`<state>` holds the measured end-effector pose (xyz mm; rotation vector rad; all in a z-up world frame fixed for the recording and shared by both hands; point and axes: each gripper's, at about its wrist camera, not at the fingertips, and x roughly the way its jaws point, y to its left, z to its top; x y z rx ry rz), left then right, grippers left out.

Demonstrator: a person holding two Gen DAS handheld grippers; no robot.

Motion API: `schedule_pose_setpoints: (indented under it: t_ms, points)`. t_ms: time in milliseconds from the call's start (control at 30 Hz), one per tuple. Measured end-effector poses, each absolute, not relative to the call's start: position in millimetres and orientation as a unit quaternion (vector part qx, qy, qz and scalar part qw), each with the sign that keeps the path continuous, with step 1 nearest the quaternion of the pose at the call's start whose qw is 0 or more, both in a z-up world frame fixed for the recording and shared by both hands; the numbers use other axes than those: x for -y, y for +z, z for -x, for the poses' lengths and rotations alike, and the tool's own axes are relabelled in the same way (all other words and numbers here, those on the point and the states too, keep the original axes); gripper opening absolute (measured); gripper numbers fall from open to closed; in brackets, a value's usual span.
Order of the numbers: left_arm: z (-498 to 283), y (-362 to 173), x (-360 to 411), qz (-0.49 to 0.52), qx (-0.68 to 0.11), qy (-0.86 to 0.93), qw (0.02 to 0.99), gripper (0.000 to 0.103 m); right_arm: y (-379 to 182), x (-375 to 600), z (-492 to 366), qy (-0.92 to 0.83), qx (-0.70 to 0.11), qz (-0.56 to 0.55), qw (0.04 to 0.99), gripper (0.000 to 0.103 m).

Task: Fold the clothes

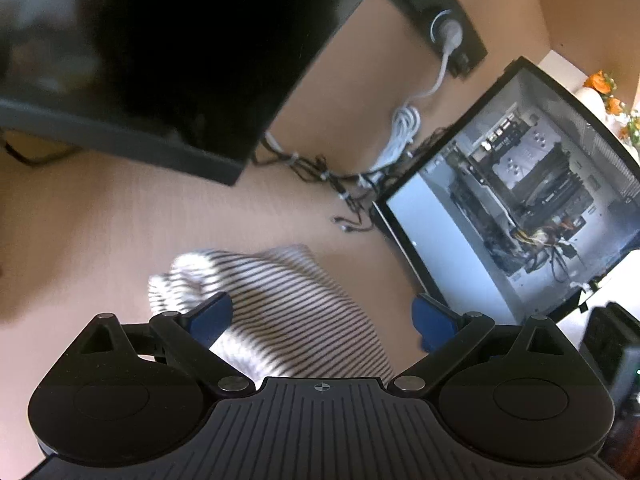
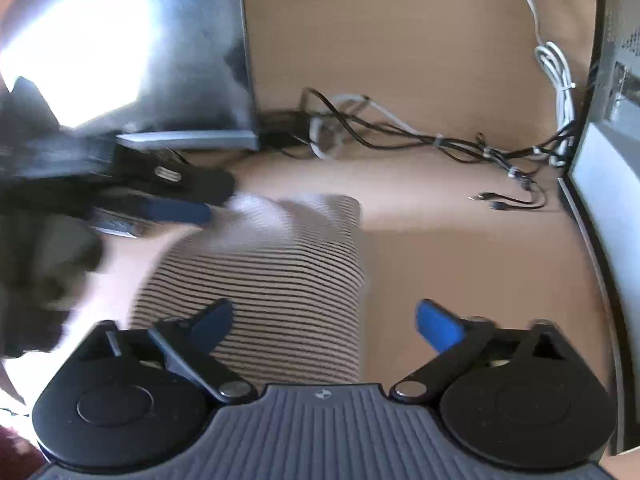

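Both claws spread above the striped garment.

The left claw and right claw are spread and grip nothing. The striped garment lies bunched on the wooden surface, a cable bundle at its 1 o'clock.

Daylit, fisheye-warped — motion blur, monitor glare

Your garment lies on the counter just ahead of both claws. Behind it to the left stands the monitor, to the right the computer case, with the cables between them.
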<state>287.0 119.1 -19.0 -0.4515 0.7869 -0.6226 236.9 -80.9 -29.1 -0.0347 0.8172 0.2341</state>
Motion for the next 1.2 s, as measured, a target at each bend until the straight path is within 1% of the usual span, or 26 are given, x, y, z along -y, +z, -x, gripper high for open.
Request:
schedule_pose_setpoints:
  t_ms: [67,133,167,300,500,633,700,833,900,1000,1133,1200]
  points:
    - [-275,-17,-125,0.208,-0.375,-0.278,0.860,0.099,-40,70,-243,0.105,-0.408,0.044,0.906,0.082]
    - [-266,-24,-129,0.210,-0.389,-0.261,0.858,0.099,-49,60,-244,0.102,-0.408,0.066,0.905,0.084]
    - [-263,-28,-131,0.211,-0.398,-0.253,0.856,0.099,-49,60,-244,0.103,-0.406,0.066,0.906,0.086]
    - [-254,-42,-129,0.202,-0.423,-0.213,0.857,0.099,-50,65,-242,0.111,-0.402,0.054,0.907,0.086]
    - [-251,-43,-114,0.186,-0.436,-0.147,0.868,0.100,-50,83,-242,0.183,-0.398,0.030,0.898,0.086]
    - [-251,-42,-94,0.137,-0.438,-0.119,0.880,0.100,-34,101,-233,0.216,-0.362,0.021,0.907,0.086]
    - [-252,-45,-94,0.151,-0.443,-0.105,0.877,0.100,-31,105,-236,0.219,-0.349,0.024,0.911,0.086]
    - [-246,-47,-95,0.165,-0.441,-0.079,0.878,0.100,-31,109,-250,0.227,-0.336,0.034,0.913,0.084]
    - [-241,-45,-95,0.169,-0.439,-0.066,0.880,0.100,-41,109,-267,0.241,-0.363,0.019,0.900,0.081]
    - [-231,-35,-94,0.164,-0.429,-0.045,0.887,0.099,-58,103,-280,0.258,-0.378,0.033,0.889,0.084]
    - [-219,-11,-91,0.188,-0.390,-0.061,0.899,0.099,-59,103,-288,0.287,-0.379,0.038,0.879,0.084]
    - [-224,-10,-86,0.180,-0.392,-0.054,0.901,0.099,-59,105,-289,0.299,-0.374,0.043,0.877,0.084]
